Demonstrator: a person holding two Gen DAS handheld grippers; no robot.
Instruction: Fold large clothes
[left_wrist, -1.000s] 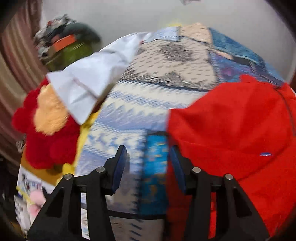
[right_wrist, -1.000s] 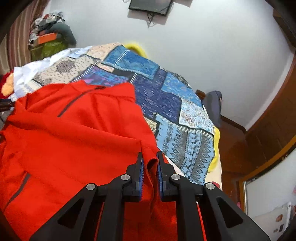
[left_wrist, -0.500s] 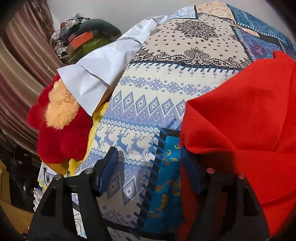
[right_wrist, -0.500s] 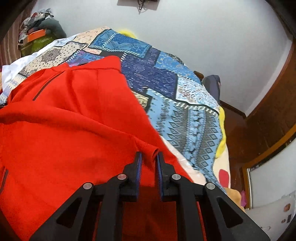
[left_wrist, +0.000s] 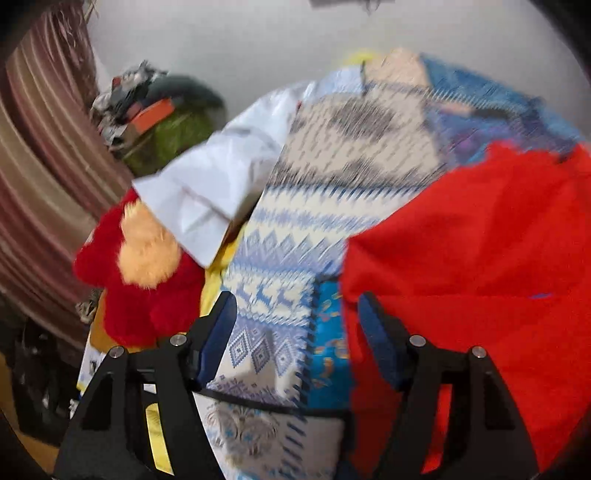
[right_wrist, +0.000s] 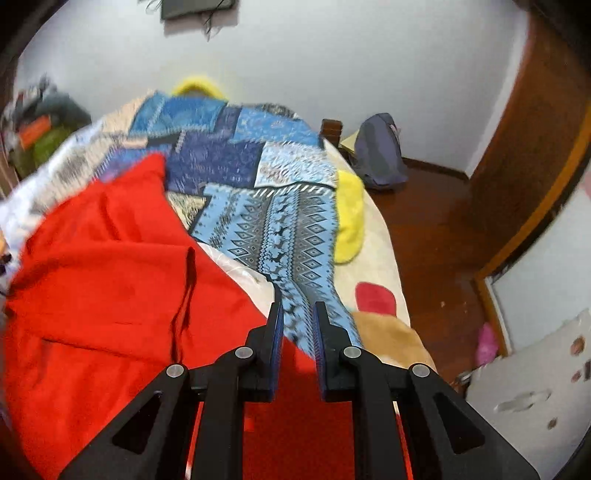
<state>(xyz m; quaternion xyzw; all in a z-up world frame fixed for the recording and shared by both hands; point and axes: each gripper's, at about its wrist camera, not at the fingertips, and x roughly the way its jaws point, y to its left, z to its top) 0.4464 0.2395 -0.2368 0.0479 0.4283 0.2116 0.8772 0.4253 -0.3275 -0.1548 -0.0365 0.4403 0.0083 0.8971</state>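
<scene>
On the bed's patchwork quilt, both my hand-held grippers, left and right, gape empty; the loose red fleece garment may slump unfolded.

A jacket lies on the quilt covering the bed — a stuffed toy at its left edge, a backpack on the floor beyond its right side.

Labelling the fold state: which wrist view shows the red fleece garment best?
Right wrist. The red fleece garment is fairly sharp there, with its folded layers, a long crease and its far edge on the patchwork bedspread visible. The left wrist view shows only a motion-blurred red slab, cut off at the right edge.
</scene>
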